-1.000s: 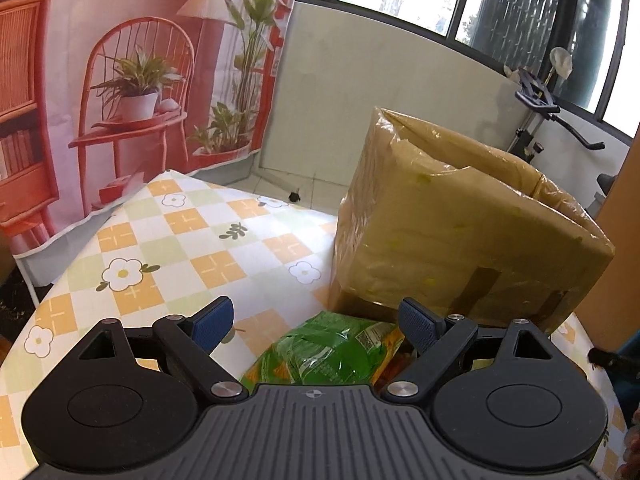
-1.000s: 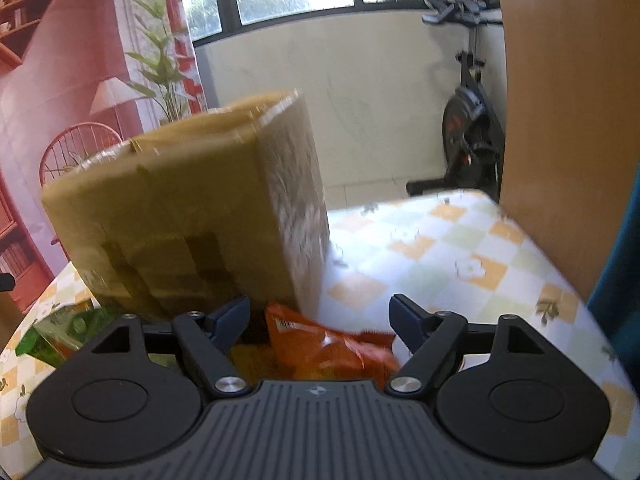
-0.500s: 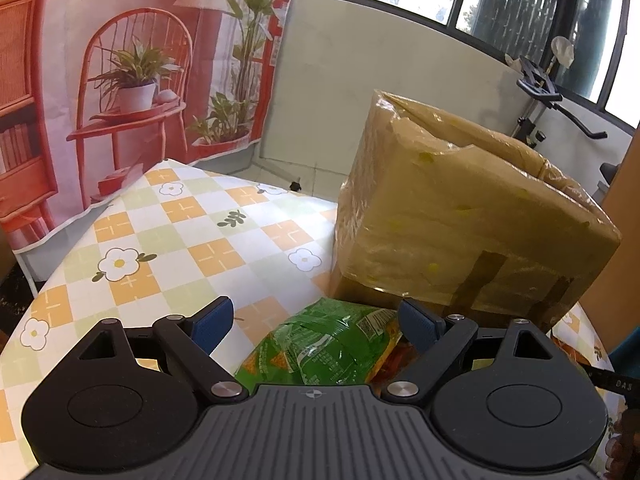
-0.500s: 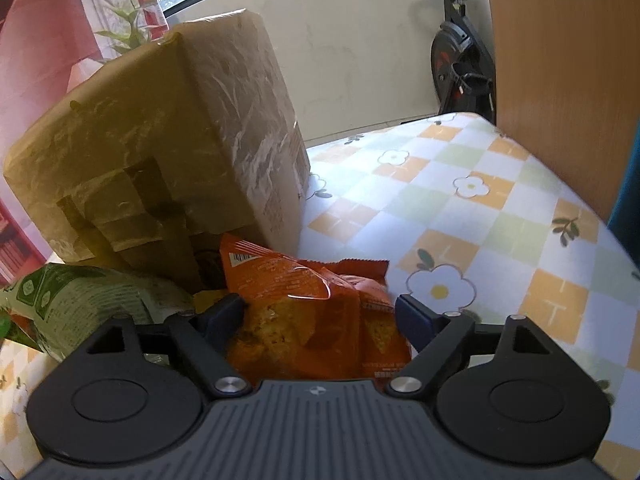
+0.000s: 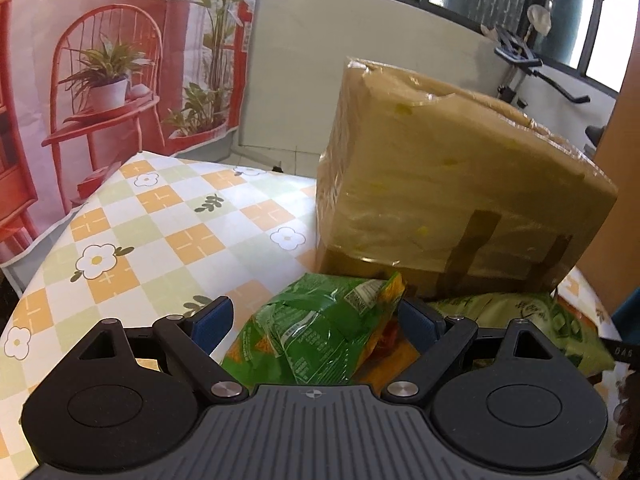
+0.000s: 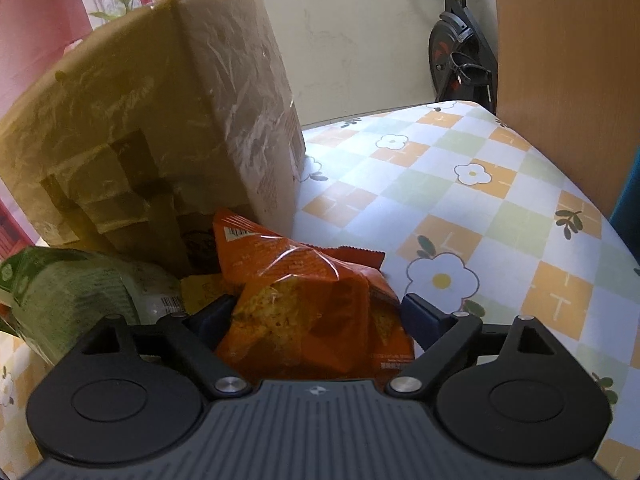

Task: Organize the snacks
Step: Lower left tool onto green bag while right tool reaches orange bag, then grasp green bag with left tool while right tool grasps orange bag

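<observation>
The orange chip bag [image 6: 316, 300] is sitting right between the fingers of the right claw [image 6: 316, 316], both pads spread wide on either side of it, so nothing's pinched yet as far as I can see. Same deal on the other side: the green snack bag [image 5: 320, 332] lies in the gap of the left claw [image 5: 316, 320], also spread, with its right pad close against the bag's edge and the left pad standing off a bit. Both bags are on the table [image 6: 460, 208], shoved up near the foot of a big cardboard box [image 5: 440, 184] wrapped in plastic. There's a pale green bag [image 6: 68, 296] between the two, plus something yellow tucked under the pile, hard to say what.

What I'd worry about: these bags are puffy and slippery, so a squeeze on the air-filled middle could let them squirt out or crush the chips. The orange one is crumpled and leans on the box, so a grab might catch only a loose fold. And the pile's tight, so lifting one bag could drag its neighbour along.
</observation>
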Demonstrator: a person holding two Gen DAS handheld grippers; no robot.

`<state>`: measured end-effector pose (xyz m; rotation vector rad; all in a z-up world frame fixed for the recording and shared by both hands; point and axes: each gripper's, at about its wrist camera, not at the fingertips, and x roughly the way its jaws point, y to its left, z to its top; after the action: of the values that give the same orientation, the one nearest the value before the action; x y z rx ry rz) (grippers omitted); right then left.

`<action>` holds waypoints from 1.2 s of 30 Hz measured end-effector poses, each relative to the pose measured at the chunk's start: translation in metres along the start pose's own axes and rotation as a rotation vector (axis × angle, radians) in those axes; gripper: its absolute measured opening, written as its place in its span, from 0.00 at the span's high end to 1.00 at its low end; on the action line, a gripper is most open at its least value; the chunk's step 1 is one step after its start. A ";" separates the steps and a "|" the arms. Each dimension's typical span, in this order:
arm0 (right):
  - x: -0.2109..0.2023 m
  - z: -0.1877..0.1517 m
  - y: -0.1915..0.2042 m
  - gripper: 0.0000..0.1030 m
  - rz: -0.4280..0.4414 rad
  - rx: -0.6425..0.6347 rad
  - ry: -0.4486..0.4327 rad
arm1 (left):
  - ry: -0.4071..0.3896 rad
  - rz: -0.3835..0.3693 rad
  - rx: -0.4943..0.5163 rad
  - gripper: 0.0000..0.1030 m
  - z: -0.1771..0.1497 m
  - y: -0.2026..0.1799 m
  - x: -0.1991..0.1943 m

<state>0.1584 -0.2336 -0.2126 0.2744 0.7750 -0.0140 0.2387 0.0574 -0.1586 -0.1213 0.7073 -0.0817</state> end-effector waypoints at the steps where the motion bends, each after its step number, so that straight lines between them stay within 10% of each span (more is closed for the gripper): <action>1: 0.000 -0.001 0.000 0.11 0.000 0.000 -0.003 | 0.002 0.001 0.000 0.12 -0.001 0.001 0.001; 17: 0.002 -0.008 0.004 0.16 -0.037 -0.028 -0.027 | 0.019 -0.005 0.026 0.12 -0.008 0.004 0.012; 36: 0.004 -0.008 0.005 0.17 -0.034 -0.036 -0.026 | 0.043 0.008 0.339 0.12 -0.020 -0.015 0.046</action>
<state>0.1560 -0.2264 -0.2194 0.2261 0.7532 -0.0353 0.2602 0.0352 -0.2010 0.2082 0.7276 -0.1956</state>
